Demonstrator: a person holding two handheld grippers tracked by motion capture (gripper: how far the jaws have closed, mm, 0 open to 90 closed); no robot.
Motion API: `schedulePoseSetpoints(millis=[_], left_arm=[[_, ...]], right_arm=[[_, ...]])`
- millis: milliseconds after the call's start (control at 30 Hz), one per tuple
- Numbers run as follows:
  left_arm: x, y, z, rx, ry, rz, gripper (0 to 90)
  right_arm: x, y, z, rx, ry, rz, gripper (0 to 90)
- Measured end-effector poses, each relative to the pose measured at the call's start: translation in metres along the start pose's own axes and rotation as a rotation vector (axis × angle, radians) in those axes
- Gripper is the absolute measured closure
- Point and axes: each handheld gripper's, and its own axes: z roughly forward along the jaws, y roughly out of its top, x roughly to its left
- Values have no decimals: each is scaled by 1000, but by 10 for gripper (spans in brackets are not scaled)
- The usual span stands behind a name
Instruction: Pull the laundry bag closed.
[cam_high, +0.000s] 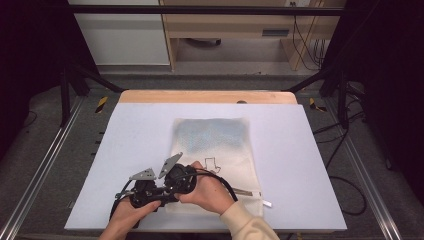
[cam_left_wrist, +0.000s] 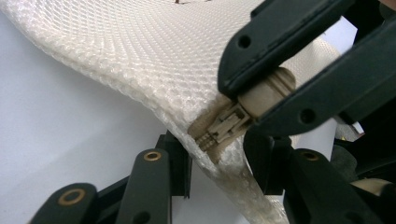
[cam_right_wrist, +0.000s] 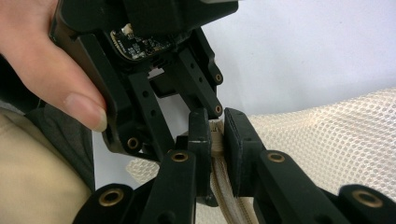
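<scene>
— Where's the mesh bag (cam_high: 215, 150)?
— Flat on the white counter (cam_high: 125, 150), lengthwise from the middle toward the near edge. Its far half looks grey-blue, the near half cream. Both grippers meet at its near left corner.
— What is the right gripper (cam_right_wrist: 215, 140) doing?
— Its jaws are closed tight on the bag's zipper end; in the right gripper view the cream zipper tape (cam_right_wrist: 219, 179) runs down between the two black pads. In the left gripper view the same jaws come in from the upper right, clamped on the beige zipper slider (cam_left_wrist: 233, 122) at the bag's corner.
— And the left gripper (cam_left_wrist: 212, 179)?
— Partly open. Its two jaws stand on either side of the mesh edge just below the slider, with the fabric between them; whether the pads already press on it I cannot tell.
— The hands?
— In the high view the left gripper (cam_high: 142, 192) and right gripper (cam_high: 180, 180) sit side by side, nearly touching, near the counter's near edge, each held in a hand (cam_high: 210, 192).
</scene>
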Motion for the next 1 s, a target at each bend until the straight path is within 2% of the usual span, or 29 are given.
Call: schedulePoseSetpoints(millis=[300, 467, 767, 1000], left_arm=[[0, 1, 2, 8, -2, 5, 769], [2, 2, 0, -3, 3, -4, 829], [1, 2, -1, 2, 12, 0, 847], [1, 3, -3, 12, 24, 15, 850]], right_arm=[[0, -1, 1, -11, 2, -3, 817], [-1, -3, 1, -5, -7, -1, 817], [-2, -6, 1, 3, -8, -12, 818], [-2, -8, 0, 31, -17, -17, 820]])
